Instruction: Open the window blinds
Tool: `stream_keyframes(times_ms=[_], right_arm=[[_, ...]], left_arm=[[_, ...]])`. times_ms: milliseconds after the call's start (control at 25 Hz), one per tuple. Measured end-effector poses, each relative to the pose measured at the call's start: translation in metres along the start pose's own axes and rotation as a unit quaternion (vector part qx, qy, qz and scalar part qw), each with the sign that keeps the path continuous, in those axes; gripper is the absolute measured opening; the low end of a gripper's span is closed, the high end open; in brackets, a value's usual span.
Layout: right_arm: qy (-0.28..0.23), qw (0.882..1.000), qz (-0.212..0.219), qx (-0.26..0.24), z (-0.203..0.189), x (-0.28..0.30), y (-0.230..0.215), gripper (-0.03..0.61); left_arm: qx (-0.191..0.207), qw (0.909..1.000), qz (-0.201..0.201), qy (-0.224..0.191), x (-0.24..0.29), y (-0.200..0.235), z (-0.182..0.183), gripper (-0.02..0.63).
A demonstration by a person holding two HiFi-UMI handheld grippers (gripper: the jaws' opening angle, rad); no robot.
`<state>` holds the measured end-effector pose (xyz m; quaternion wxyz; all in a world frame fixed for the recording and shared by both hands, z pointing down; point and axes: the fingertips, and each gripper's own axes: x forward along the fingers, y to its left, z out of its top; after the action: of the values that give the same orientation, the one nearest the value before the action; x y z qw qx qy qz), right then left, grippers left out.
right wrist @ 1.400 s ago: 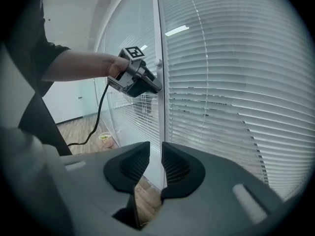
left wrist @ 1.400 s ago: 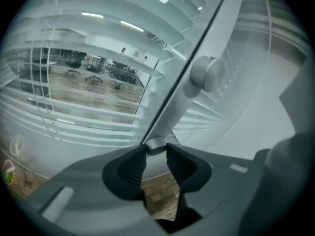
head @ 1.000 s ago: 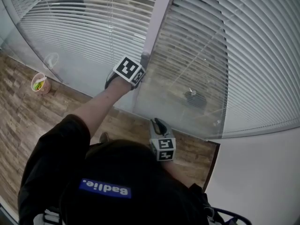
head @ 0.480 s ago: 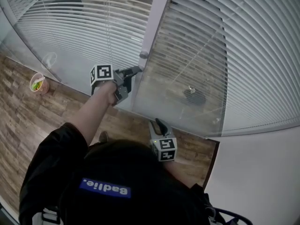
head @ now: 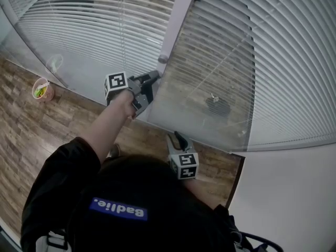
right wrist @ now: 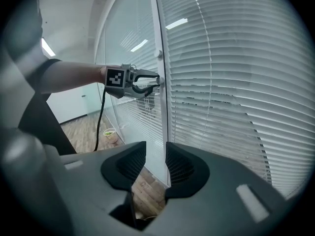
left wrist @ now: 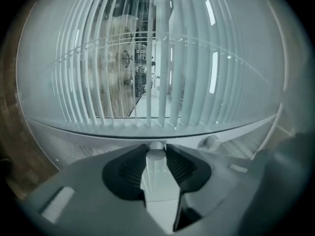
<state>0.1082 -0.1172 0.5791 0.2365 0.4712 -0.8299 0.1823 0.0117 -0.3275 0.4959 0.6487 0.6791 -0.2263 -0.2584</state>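
The left claw point(head: 151, 79), whose jaws have just been closing, pinches a white knob point(left wrist: 156, 157) on the window frame point(head: 181, 9). In the head view the claw hides the knob. The blinds point(head: 231, 51) hang behind glass on the far side. The right claw point(right wrist: 150, 156), whose jaws have just been opening, is spread and empty.

Head view: from above the person, steeply down onto the blinds point(head: 273, 62) and frame post point(head: 181, 9). Left gripper view: level, very close to the slats, a white rod point(left wrist: 156, 163) foremost. Right gripper view: farther back, sharing post and floor cup point(head: 42, 90) with the head view.
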Motion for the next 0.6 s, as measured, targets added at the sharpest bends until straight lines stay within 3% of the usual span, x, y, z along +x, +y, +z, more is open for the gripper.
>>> stream_keyframes(times_ms=[320, 600], right_arm=[[-0.01, 1.0, -0.011, 0.004, 0.0049, -0.0014, -0.0058, 0.101], [-0.013, 1.0, -0.012, 0.002, 0.0069, 0.0003, -0.0063, 0.101]], left_arm=[[0.025, 0.9997, -0.002, 0.004, 0.0042, -0.0015, -0.0036, 0.123], [0.123, 0.9905, 0.056, 0.024, 0.0042, -0.0057, -0.0052, 0.123]])
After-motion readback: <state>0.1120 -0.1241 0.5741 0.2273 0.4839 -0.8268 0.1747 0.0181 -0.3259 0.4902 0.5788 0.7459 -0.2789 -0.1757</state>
